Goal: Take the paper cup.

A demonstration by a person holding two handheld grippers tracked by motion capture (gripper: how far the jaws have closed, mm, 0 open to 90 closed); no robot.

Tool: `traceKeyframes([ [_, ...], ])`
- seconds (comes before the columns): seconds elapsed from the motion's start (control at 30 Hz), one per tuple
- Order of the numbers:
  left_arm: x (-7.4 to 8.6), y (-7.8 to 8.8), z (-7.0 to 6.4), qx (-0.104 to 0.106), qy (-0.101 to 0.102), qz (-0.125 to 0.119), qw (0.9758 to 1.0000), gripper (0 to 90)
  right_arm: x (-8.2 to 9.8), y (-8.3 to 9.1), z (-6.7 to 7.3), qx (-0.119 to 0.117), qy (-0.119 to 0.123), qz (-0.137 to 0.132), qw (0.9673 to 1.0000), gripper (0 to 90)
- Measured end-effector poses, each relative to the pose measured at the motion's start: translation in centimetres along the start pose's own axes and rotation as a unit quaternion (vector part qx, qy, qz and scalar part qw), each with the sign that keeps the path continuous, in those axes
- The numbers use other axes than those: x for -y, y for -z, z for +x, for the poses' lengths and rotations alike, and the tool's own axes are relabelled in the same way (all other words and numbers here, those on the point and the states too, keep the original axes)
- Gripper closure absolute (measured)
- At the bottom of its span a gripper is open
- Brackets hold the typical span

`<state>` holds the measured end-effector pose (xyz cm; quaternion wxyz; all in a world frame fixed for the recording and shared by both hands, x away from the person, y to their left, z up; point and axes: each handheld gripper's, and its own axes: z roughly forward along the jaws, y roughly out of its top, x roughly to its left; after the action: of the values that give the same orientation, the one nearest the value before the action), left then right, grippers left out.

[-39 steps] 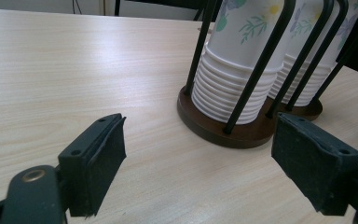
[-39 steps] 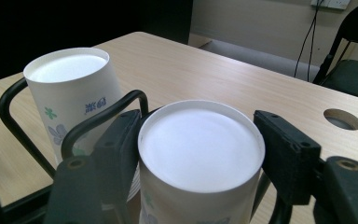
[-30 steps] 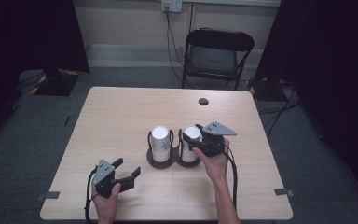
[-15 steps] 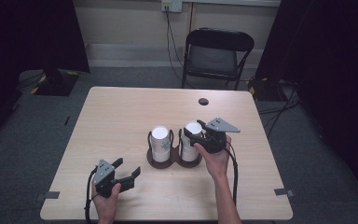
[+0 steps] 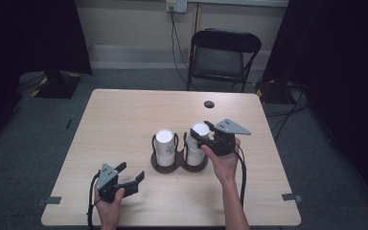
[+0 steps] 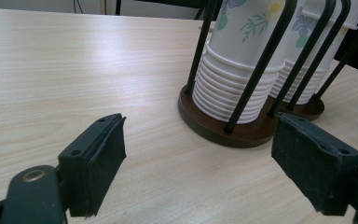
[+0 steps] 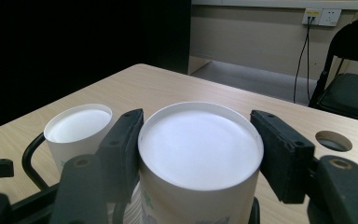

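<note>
A dark brown two-slot cup holder [image 5: 179,166] with black wire posts stands mid-table, a stack of white paper cups in each slot. My right gripper [image 5: 202,134] is shut on the top cup [image 5: 200,128] of the right stack, one pad on each side just below its rim; it sits a little above the cups beneath. In the right gripper view that cup [image 7: 200,158] lies between the pads, with the left stack [image 7: 77,123] beside it. My left gripper [image 5: 132,172] rests open near the table's front left. Its jaws are wide apart and empty [image 6: 198,154], facing the holder base [image 6: 223,133] and the flower-printed cups [image 6: 235,70].
The light wooden table [image 5: 124,115] has a round cable hole [image 5: 209,104] at the back right. A black folding chair [image 5: 223,52] stands behind the far edge. A cable trails from each gripper toward the front edge.
The right gripper has risen a little with the top cup of the right stack. The left gripper has stayed where it was.
</note>
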<state>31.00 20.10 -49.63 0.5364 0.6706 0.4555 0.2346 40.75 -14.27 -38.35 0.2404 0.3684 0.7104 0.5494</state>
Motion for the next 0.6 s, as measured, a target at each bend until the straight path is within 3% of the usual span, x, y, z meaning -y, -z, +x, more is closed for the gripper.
traceKeyframes([
  [0.6, 0.0, 0.0, 0.0, 0.004, -0.002, 0.003, 1.0000, 17.1, -1.7, 0.7, 0.2, 0.002, 0.003, -0.009, 1.0000, 37.4],
])
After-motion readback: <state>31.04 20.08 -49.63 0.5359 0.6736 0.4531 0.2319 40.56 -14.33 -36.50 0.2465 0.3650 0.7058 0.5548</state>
